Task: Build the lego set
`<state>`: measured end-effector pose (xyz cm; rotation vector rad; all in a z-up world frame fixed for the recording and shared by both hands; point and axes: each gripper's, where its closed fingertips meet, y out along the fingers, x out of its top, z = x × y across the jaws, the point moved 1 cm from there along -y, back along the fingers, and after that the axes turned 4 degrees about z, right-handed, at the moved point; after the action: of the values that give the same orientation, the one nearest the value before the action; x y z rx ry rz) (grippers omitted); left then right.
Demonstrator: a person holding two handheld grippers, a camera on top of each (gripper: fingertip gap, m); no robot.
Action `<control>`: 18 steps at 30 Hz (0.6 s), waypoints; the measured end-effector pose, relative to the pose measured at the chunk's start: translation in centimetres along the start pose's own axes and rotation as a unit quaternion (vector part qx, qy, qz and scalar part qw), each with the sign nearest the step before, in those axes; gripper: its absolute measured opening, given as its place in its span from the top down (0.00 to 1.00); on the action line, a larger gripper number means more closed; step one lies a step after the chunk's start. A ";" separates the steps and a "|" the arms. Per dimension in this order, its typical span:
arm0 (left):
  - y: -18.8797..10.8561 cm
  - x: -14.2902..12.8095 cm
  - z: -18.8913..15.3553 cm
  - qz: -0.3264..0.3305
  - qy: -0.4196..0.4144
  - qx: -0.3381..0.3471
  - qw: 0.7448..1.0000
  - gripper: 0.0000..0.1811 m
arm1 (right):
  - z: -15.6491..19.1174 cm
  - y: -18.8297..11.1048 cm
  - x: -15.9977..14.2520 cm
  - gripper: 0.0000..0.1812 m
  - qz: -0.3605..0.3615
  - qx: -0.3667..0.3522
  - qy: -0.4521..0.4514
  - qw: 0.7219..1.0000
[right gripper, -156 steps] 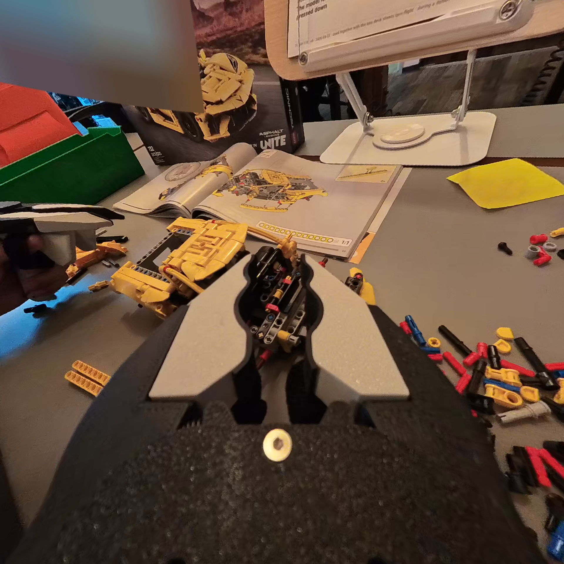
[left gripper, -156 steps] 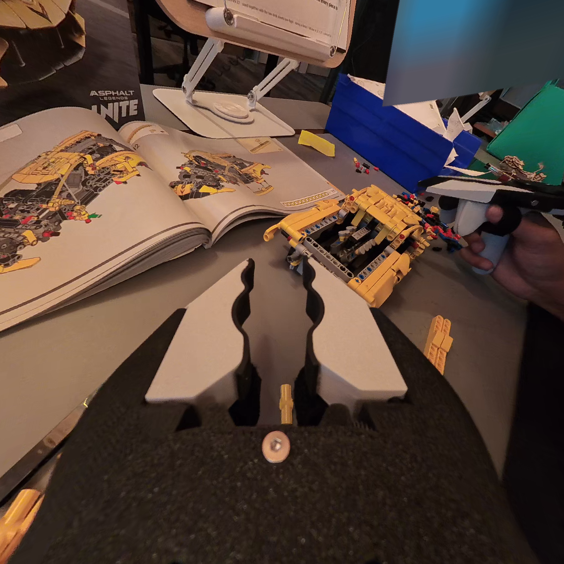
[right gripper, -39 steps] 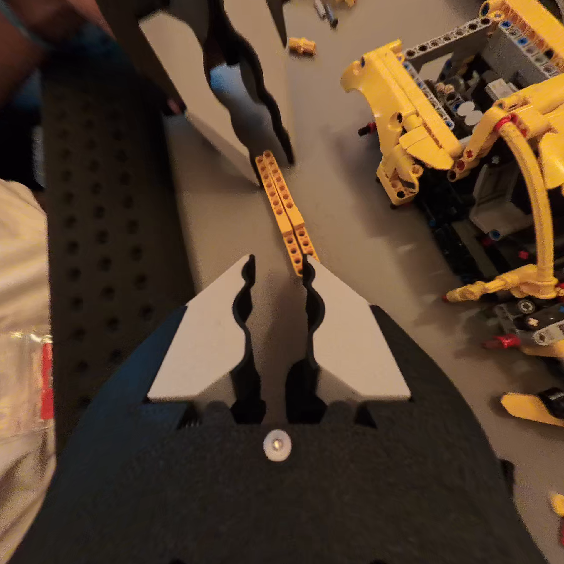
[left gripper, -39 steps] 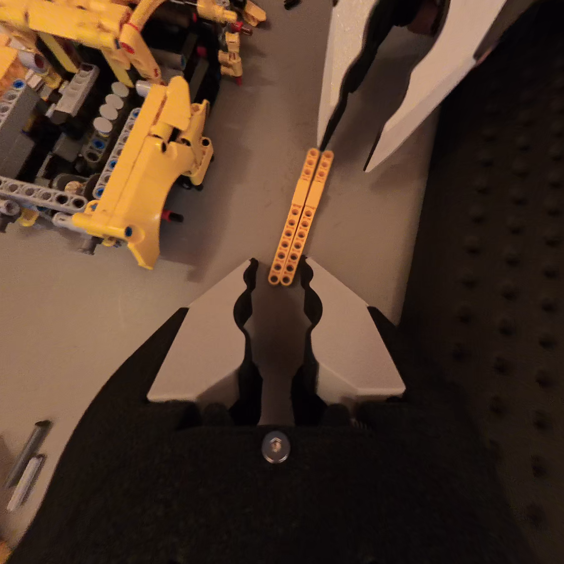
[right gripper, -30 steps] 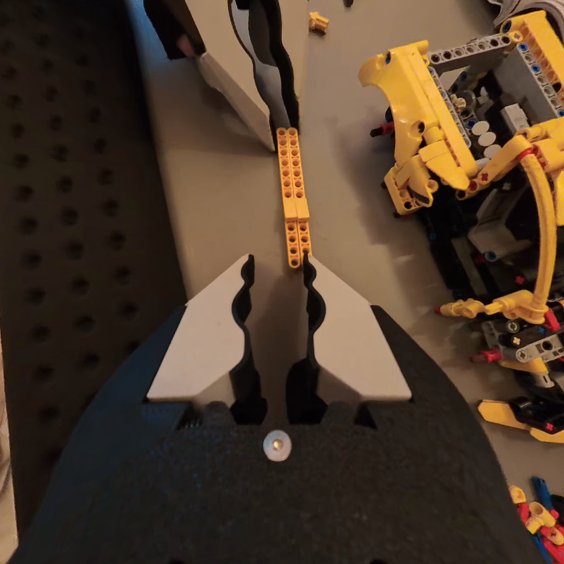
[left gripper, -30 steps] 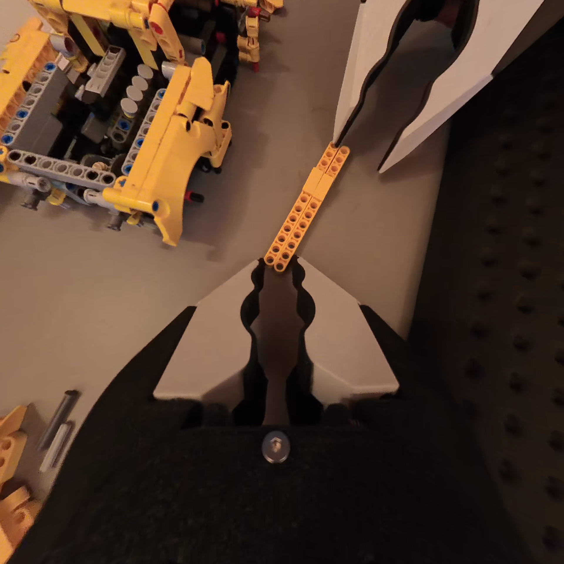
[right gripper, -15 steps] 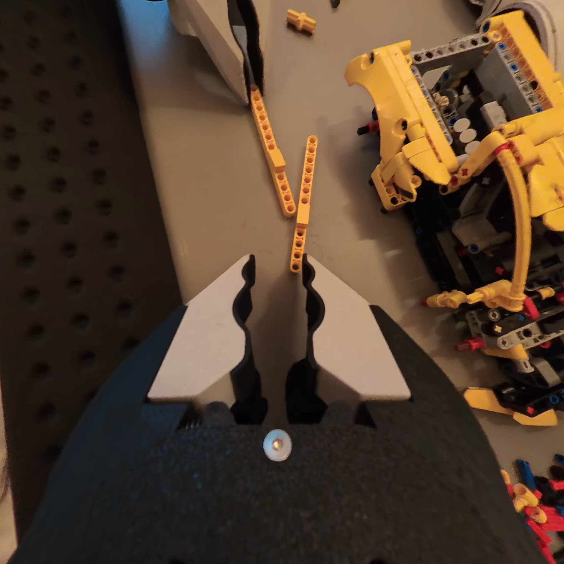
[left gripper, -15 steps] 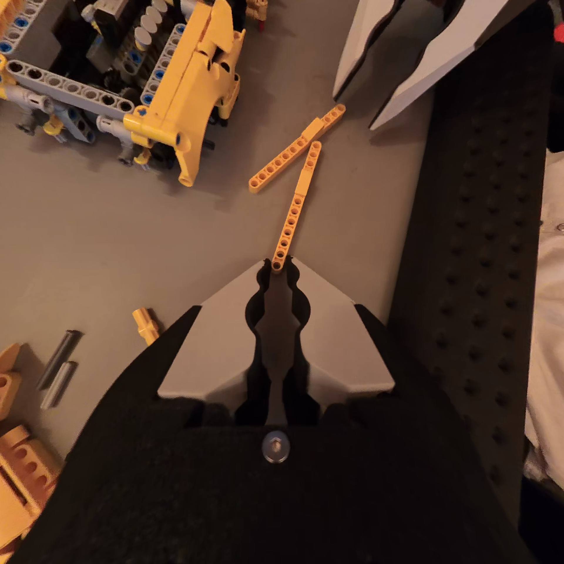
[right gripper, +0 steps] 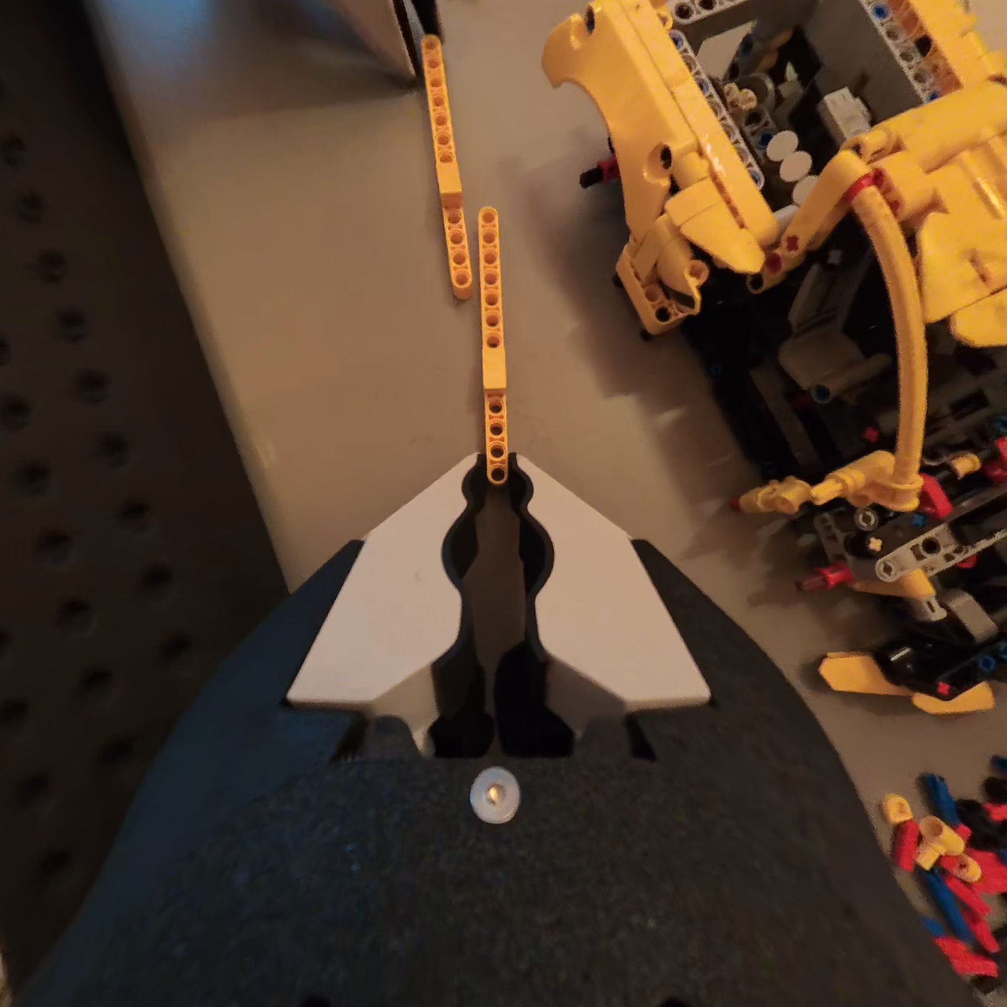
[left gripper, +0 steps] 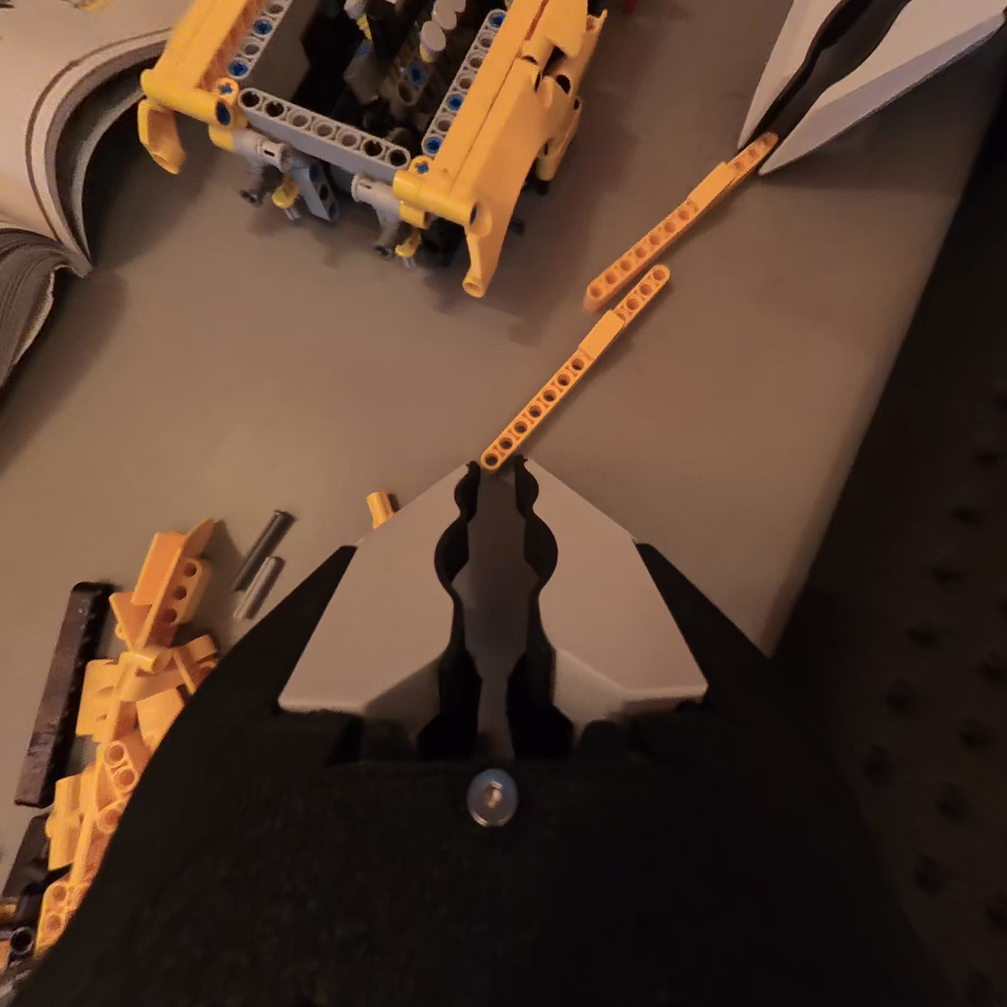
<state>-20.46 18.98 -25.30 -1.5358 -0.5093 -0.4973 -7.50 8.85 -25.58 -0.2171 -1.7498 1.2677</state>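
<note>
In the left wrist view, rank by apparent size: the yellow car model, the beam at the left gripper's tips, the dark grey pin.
1. yellow car model, by far the largest.
2. beam at the left gripper.
3. dark grey pin, smallest, though it lies nearer the camera, so the gap looks understated.

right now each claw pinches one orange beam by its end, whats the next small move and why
Probably swing the beam in the left claw toward the yellow model: both beams are apart, and the right claw holds the other beam.
</note>
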 end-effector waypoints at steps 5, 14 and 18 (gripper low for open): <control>-1.4 1.0 1.2 -0.029 -0.002 0.044 0.999 0.92 | -1.0 -1.4 -1.9 0.97 0.028 -0.017 0.089 0.996; -3.6 7.4 -2.1 -0.166 0.014 0.025 0.986 0.93 | 0.4 -3.1 -3.7 0.84 0.054 -0.051 0.244 0.967; -2.6 8.2 -5.3 -0.165 0.043 -0.029 0.985 0.92 | 5.2 -2.6 0.0 0.83 -0.030 0.110 0.277 0.954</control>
<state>-15.44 13.85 -18.19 -1.4831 -0.6909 -0.8368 -10.50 4.29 -23.60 -0.3490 -1.1203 1.2027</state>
